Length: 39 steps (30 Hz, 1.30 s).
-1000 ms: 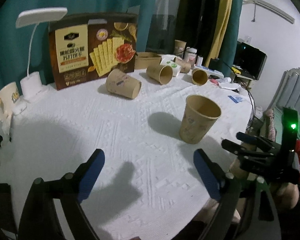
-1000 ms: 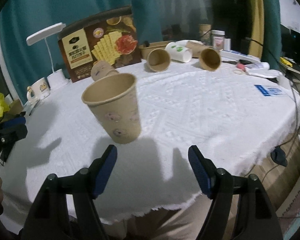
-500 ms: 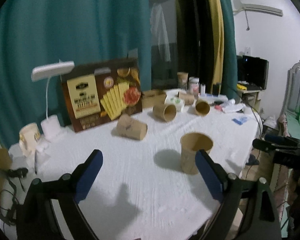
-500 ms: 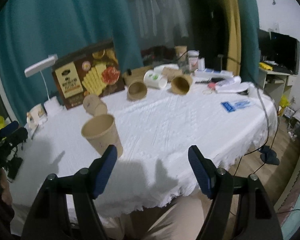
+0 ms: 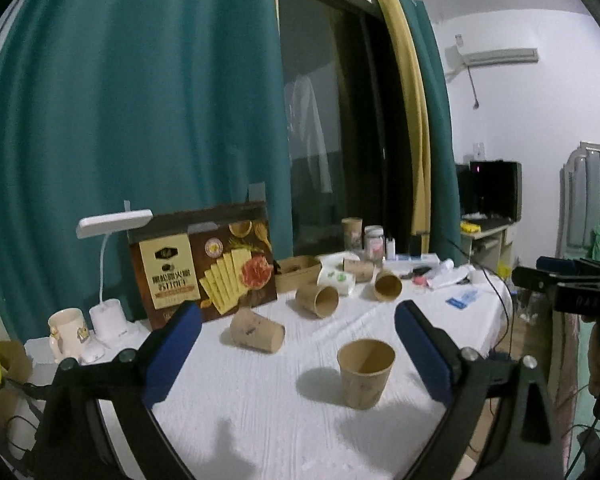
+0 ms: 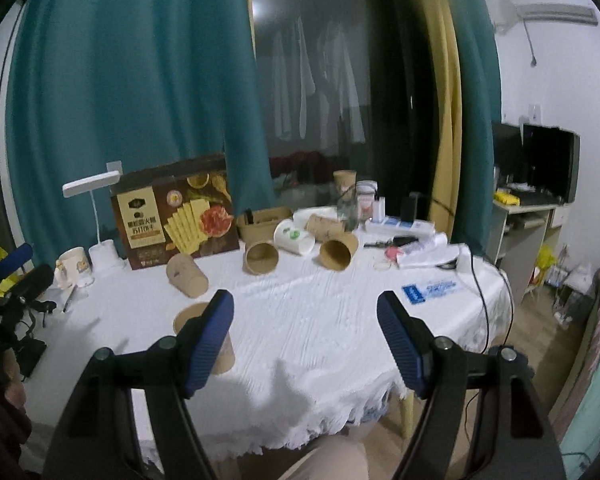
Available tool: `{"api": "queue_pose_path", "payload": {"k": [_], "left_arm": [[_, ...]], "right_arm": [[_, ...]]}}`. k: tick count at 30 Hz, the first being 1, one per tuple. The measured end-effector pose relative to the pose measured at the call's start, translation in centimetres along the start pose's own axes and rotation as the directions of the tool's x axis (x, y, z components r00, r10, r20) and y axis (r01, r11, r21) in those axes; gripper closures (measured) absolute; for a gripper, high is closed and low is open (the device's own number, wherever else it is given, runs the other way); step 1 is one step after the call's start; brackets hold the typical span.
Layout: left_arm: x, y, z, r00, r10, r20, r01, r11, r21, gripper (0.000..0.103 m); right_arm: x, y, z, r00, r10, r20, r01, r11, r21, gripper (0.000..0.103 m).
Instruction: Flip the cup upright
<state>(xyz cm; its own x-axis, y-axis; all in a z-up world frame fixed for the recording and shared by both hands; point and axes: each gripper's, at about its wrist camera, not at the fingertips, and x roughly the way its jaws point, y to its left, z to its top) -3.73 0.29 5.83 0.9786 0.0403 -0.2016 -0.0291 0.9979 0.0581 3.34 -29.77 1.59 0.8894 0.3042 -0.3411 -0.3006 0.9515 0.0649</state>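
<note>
An upright paper cup [image 5: 366,372] stands on the white-clothed worktop [image 5: 268,412], three more lying tipped behind it. Left gripper [image 5: 296,350] and right gripper [image 6: 305,338] hang wide open, empty; the nearest tipped cup [image 5: 257,333] wants a mid-wall pinch, gently.

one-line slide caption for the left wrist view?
Open left tool above a white tablecloth: one paper cup upright, other cups lying on their sides.

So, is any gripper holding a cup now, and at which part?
No. The left gripper and the right gripper are both open and empty; the upright cup stands free on the table.
</note>
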Motion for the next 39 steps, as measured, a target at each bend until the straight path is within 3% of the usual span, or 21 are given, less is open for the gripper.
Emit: {"api": "queue_pose_path", "payload": {"k": [4,16,39], "left_arm": [[0.2,0.6,-0.2,1.0,0.003,-0.003,-0.003,1.0,-0.024,0.006],[2.2,1.3,-2.2,0.994,-0.019,-0.104,0.011,0.997,-0.076,0.006],[3.3,1.5,-2.8,0.992,-0.027,-0.124,0.016,0.996,-0.089,0.006]], "right_arm": [[0.0,0.5,0.0,1.0,0.009,0.01,-0.009,1.0,-0.02,0.03],[3.9,2.0,-1.7,0.996,0.038,-0.078,-0.041,0.998,-0.038,0.029],[5.4,2.4,-2.2,0.994,0.044,-0.102,-0.049,0.998,-0.045,0.029]]}}
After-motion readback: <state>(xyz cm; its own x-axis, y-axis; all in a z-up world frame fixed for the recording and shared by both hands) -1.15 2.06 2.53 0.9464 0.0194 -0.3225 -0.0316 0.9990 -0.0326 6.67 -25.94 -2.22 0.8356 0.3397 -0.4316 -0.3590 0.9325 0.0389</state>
